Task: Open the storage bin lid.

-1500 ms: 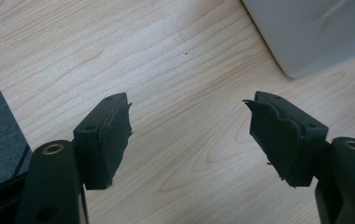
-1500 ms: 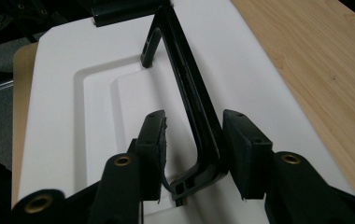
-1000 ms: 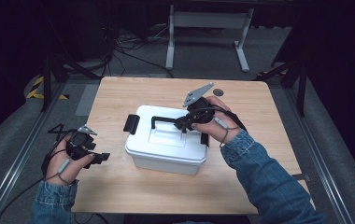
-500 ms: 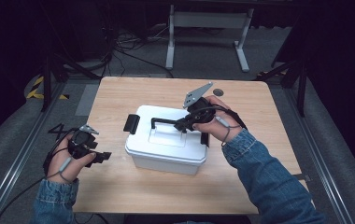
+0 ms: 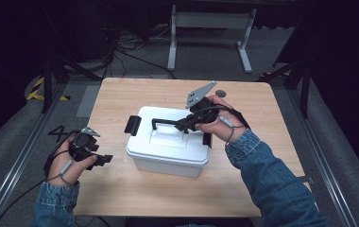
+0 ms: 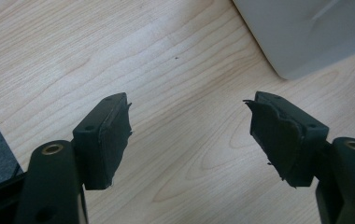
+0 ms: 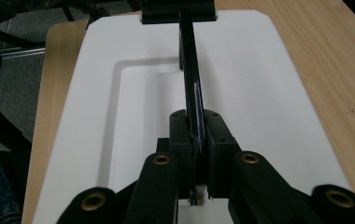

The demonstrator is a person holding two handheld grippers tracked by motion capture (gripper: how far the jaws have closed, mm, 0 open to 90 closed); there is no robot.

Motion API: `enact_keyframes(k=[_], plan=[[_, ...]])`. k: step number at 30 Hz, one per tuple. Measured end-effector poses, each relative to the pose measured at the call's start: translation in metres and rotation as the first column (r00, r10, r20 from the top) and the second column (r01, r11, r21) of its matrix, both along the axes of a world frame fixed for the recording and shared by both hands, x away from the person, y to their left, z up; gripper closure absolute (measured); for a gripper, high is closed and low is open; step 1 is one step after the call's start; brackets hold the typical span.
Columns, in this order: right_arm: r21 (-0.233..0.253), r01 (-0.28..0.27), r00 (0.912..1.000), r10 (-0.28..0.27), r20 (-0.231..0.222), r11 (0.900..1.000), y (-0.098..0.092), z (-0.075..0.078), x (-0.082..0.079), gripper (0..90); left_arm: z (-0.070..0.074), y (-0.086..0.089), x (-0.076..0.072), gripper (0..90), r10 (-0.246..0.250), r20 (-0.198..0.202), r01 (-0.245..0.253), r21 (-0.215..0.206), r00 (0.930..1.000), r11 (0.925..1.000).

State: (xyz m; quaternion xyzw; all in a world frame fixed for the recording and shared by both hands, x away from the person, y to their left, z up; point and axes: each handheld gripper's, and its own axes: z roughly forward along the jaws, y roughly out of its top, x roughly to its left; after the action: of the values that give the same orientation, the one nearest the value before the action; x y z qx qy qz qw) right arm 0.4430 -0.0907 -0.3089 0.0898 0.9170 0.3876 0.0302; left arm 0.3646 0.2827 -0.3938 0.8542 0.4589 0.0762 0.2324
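**A:** Checking in on where you're at: your right gripper [image 5: 190, 124] is clamping the black handle [image 5: 168, 122] of the white box [image 5: 166, 142], right? In the right gripper view the jaws are pinching in tight on that thin black bar [image 7: 190, 79], basically no gap left either side.

**B:** Yep, that's how I'm reading it too. The grab is done. The box is sitting flat in the middle of the counter [image 5: 121, 99], lid [image 7: 269, 84] on, and the handle is standing up off the lid instead of lying flat, so you're already past swinging it up.

**A:** And your left gripper [image 5: 98, 160]?

**B:** It's idling off to the left of the box, near the counter's edge. In the left gripper view its jaws are spread wide with nothing between them, just bare wood underneath, and a corner of the box [image 6: 306, 32] is poking in at the top right. So near it, but not touching.

**A:** So what's left, you think?

**B:** My guess is the lift or carry hasn't started, since the base is looking fully planted. There are also black latches, one showing on the left end [image 5: 132, 125], and I can't tell if they're snapped shut. If you're going for the lid rather than a carry, those are probably still to do, and the free left gripper is looking like the one for it.
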Motion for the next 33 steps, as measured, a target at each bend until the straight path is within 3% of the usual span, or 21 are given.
enact_keyframes(k=[21, 33], plan=[[0.045, 0.013, 0.9989, -0.014, 0.044, 0.999, -0.004, 0.028, 0.000, 84.1, 0.000, 0.002, 0.000, 29.5, -0.001, 0.001, 0.001, -0.003, 1.0000, 1.0000], [0.085, 0.047, 0.9960, -0.053, 0.072, 0.995, -0.020, 0.045, -0.002, 84.0, -0.001, 0.001, 0.002, 29.5, -0.001, -0.001, 0.001, -0.002, 1.0000, 1.0000]])
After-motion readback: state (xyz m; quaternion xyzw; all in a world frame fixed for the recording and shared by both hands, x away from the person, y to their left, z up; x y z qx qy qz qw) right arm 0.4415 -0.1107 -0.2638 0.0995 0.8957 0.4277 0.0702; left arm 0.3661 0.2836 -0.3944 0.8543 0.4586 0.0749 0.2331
